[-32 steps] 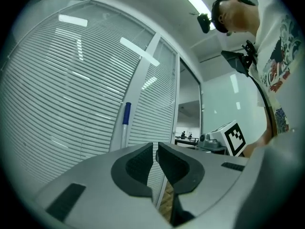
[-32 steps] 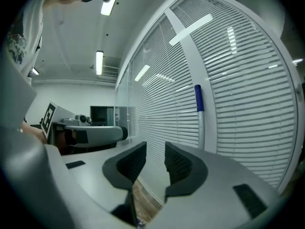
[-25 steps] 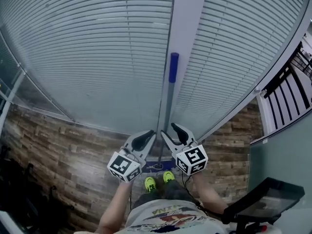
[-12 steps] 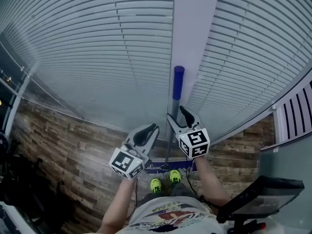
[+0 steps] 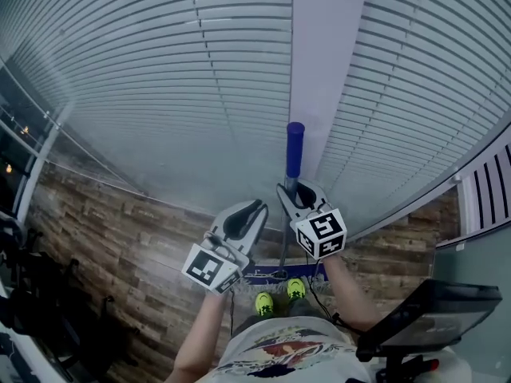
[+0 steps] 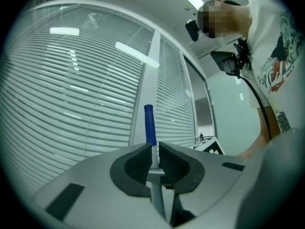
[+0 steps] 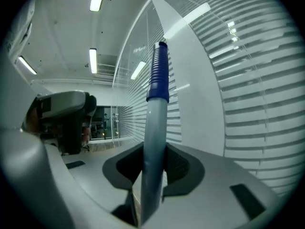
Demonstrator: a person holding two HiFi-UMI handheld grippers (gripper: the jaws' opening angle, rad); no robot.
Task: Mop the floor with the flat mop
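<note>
The flat mop stands upright in front of me, its grey pole [image 5: 286, 242] topped by a blue grip [image 5: 295, 148]. Its blue flat head [image 5: 267, 277] lies on the wooden floor by my feet. My right gripper [image 5: 299, 196] is around the pole just below the blue grip; its jaws are closing and the pads touch the pole [image 7: 153, 147] on both sides. My left gripper [image 5: 254, 212] is shut and holds nothing, a little left of the pole. In the left gripper view the pole [image 6: 150, 128] shows beyond the narrow slit between the jaws.
A glass wall with white blinds [image 5: 160, 86] and a white pillar [image 5: 323, 54] rise right behind the mop. The wooden floor [image 5: 120, 230] runs along its foot. Dark furniture [image 5: 32, 309] stands at the left, a black screen [image 5: 435, 317] at the lower right.
My right gripper has moved up onto the pole and its jaws have closed around it. The left gripper has shifted slightly away from the pole, still shut.
</note>
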